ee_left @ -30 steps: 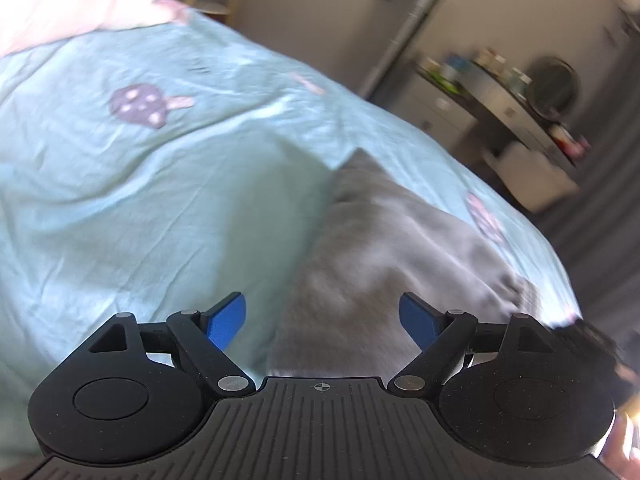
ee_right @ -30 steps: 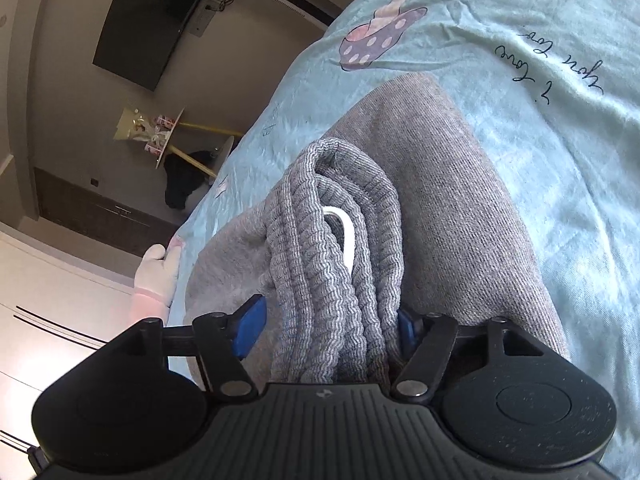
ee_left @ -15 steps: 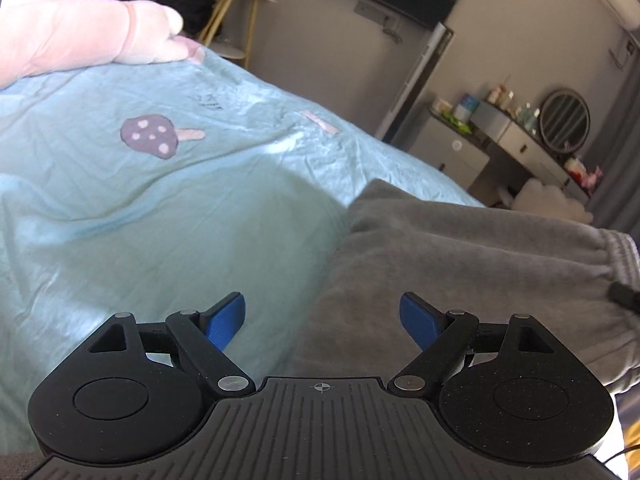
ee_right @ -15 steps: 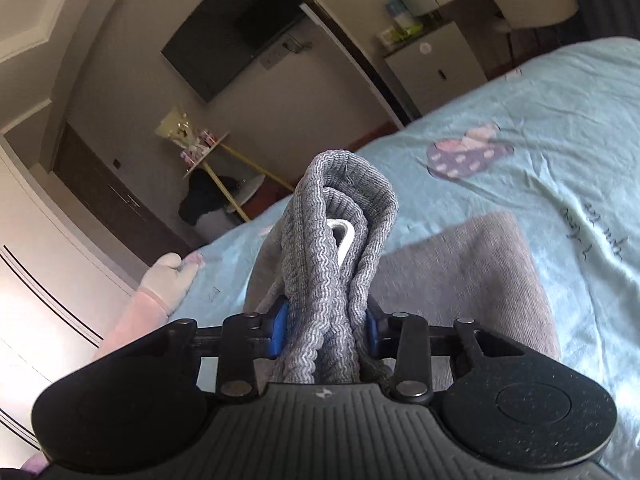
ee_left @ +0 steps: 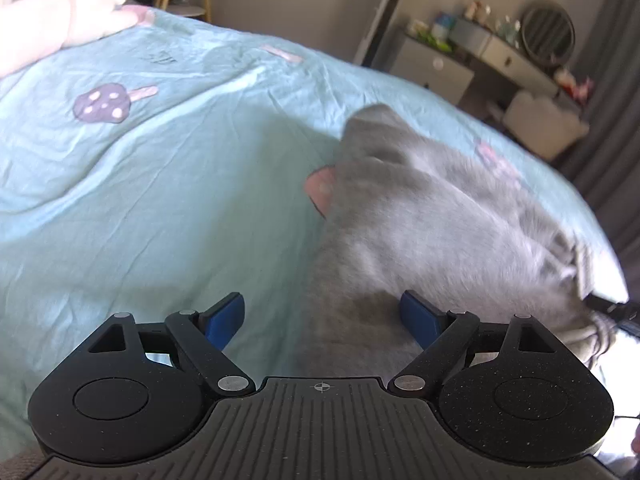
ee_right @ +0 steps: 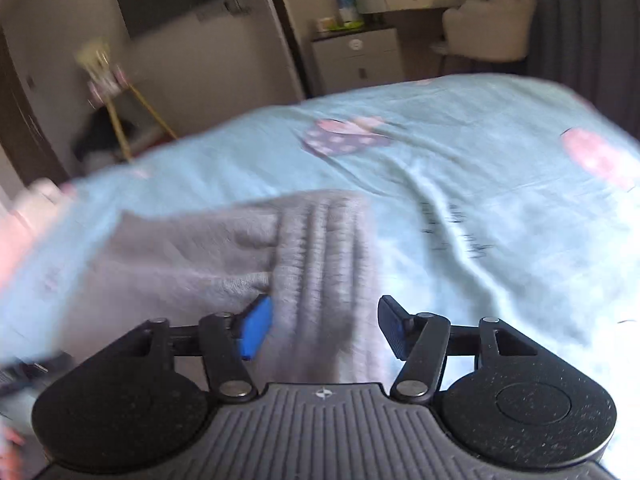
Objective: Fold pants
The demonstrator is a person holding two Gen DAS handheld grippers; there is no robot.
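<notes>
The grey pants (ee_left: 420, 232) lie in a heap on the light blue bed cover (ee_left: 140, 200). My left gripper (ee_left: 322, 318) hovers open over their near left edge, its blue pads (ee_left: 224, 320) clear of the cloth. In the right wrist view the pants (ee_right: 192, 252) lie spread to the left, and their ribbed waistband (ee_right: 324, 248) runs between the fingers of my right gripper (ee_right: 325, 330). Its jaws are opening. The blue left pad (ee_right: 256, 332) sits at the band's edge and the right finger stands apart from it. This view is blurred.
A pink plush shape (ee_left: 60, 20) lies at the far left of the bed. Beyond the bed stand a dresser with a round mirror (ee_left: 548, 32), a white chair (ee_right: 488, 28), a drawer cabinet (ee_right: 356, 60) and a gold-legged side table (ee_right: 112, 92). Dark curtains hang at the right.
Half a second ago my right gripper was shut on the bunched waistband; now its jaws have parted and the band lies flatter on the bed. My left gripper has shifted slightly and stays open.
</notes>
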